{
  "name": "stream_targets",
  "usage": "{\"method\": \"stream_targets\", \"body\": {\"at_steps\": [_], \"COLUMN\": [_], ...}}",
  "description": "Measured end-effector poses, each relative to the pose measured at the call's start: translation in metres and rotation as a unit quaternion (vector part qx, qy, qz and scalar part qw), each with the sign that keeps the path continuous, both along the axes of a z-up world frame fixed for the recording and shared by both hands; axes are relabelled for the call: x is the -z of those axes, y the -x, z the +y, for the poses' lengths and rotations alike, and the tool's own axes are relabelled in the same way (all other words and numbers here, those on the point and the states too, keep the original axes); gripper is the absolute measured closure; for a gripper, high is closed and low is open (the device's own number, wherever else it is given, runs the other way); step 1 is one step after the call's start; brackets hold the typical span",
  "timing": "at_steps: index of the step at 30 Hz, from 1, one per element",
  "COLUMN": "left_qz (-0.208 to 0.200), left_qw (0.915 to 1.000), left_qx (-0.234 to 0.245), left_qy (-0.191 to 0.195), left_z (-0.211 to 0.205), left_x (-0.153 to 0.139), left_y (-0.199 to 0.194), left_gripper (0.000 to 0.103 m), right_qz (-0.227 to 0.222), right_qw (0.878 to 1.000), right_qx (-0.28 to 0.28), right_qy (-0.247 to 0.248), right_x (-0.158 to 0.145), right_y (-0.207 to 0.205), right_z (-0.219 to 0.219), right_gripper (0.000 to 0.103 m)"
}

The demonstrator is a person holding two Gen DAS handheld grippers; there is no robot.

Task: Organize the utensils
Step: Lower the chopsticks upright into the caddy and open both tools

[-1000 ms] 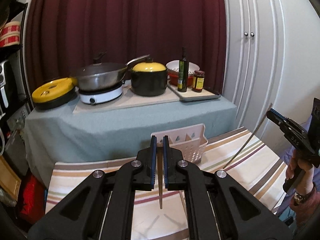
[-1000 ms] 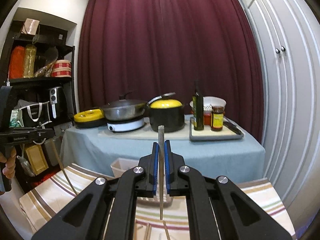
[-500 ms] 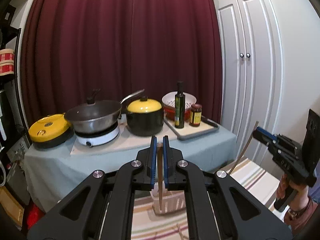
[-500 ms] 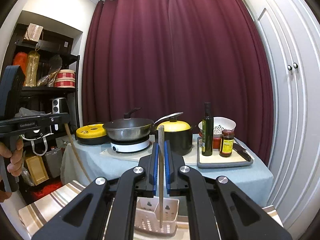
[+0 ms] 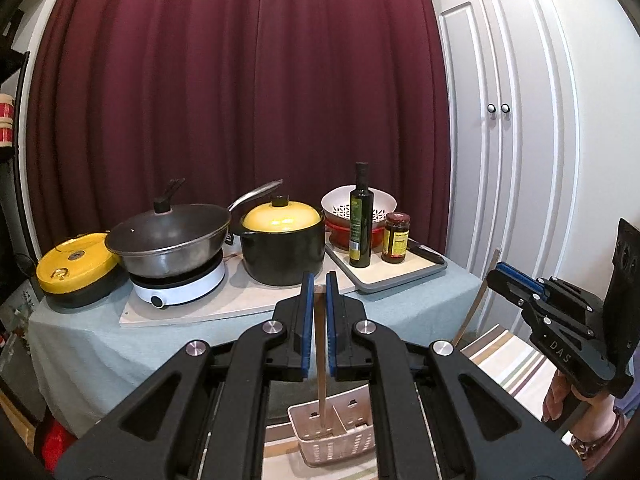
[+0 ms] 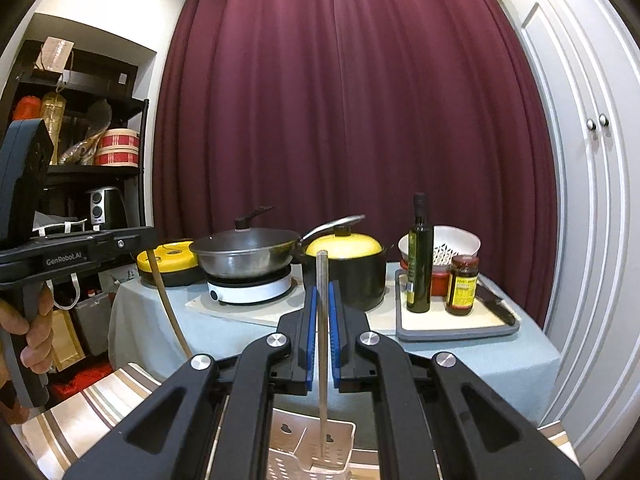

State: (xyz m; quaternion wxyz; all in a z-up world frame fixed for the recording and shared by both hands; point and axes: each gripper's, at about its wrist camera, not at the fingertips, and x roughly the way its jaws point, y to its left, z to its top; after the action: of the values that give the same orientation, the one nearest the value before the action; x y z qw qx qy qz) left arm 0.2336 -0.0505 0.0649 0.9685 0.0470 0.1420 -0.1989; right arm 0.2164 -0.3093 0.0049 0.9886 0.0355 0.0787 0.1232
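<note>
A: Starting w/ the big stuff — what stood behind the utensil basket [image 5: 334,438]?

B: Maroon curtain [image 5: 240,100] farthest back, then a table w/ a grey-green cloth [image 5: 72,344] just behind the basket. On it, above the basket: wok [image 5: 172,240] on a white hotplate [image 5: 180,286], black pot w/ yellow lid [image 5: 284,244], grey tray [image 5: 396,276] w/ oil bottle [image 5: 361,216] and sauce jar [image 5: 396,238].

A: And the basket itself?

B: Pale, perforated, divided into compartments, sat on the striped cloth [image 6: 80,416].

A: Left gripper [image 5: 317,292]?

B: Pads clamped on a wooden chopstick [image 5: 319,360], upright over the basket; its lower tip was inside the basket's left compartment. Touching the bottom or not — couldn't tell.

A: Right gripper [image 6: 322,304]?

B: Same deal: pinched tight on a second chopstick [image 6: 322,340], upright, tip down in the basket's right-hand compartment in the right wrist view. Seen from the left cam it was up and right of the basket, a hand [image 5: 560,396] on its grip.
</note>
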Motion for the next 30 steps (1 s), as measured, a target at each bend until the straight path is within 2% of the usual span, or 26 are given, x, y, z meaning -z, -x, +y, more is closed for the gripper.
{"method": "stream_targets", "body": {"at_steps": [9, 20, 22, 23, 24, 25, 27, 30], "left_qz": [0.026, 0.044, 0.045, 0.046, 0.045, 0.044, 0.042, 0.038], "left_qw": [0.9997, 0.9989, 0.9988, 0.9987, 0.9988, 0.9989, 0.9990, 0.9992], "left_qx": [-0.004, -0.004, -0.005, -0.005, -0.006, -0.007, -0.006, -0.011], "left_qy": [0.002, -0.014, -0.018, -0.020, -0.019, -0.017, -0.011, -0.007], "left_z": [0.001, -0.002, -0.002, -0.002, -0.002, -0.002, -0.001, 0.001], "left_x": [0.029, 0.068, 0.074, 0.075, 0.076, 0.077, 0.076, 0.074], "left_y": [-0.030, -0.038, -0.037, -0.036, -0.035, -0.034, -0.031, -0.023], "left_gripper": [0.097, 0.097, 0.091, 0.080, 0.066, 0.059, 0.048, 0.034], "right_qz": [0.030, 0.079, 0.087, 0.089, 0.091, 0.089, 0.080, 0.074], "right_qw": [1.000, 0.997, 0.996, 0.996, 0.996, 0.996, 0.997, 0.997], "right_qx": [-0.002, -0.010, -0.011, -0.011, -0.010, -0.008, -0.001, 0.002], "right_qy": [-0.002, 0.005, 0.005, 0.003, 0.002, 0.001, 0.000, 0.010], "right_x": [0.025, 0.055, 0.059, 0.061, 0.062, 0.062, 0.060, 0.056], "right_y": [-0.021, -0.035, -0.036, -0.035, -0.035, -0.033, -0.026, -0.017], "right_z": [0.001, 0.006, 0.007, 0.007, 0.006, 0.006, 0.006, 0.007], "right_gripper": [0.096, 0.096, 0.095, 0.092, 0.079, 0.062, 0.050, 0.048]}}
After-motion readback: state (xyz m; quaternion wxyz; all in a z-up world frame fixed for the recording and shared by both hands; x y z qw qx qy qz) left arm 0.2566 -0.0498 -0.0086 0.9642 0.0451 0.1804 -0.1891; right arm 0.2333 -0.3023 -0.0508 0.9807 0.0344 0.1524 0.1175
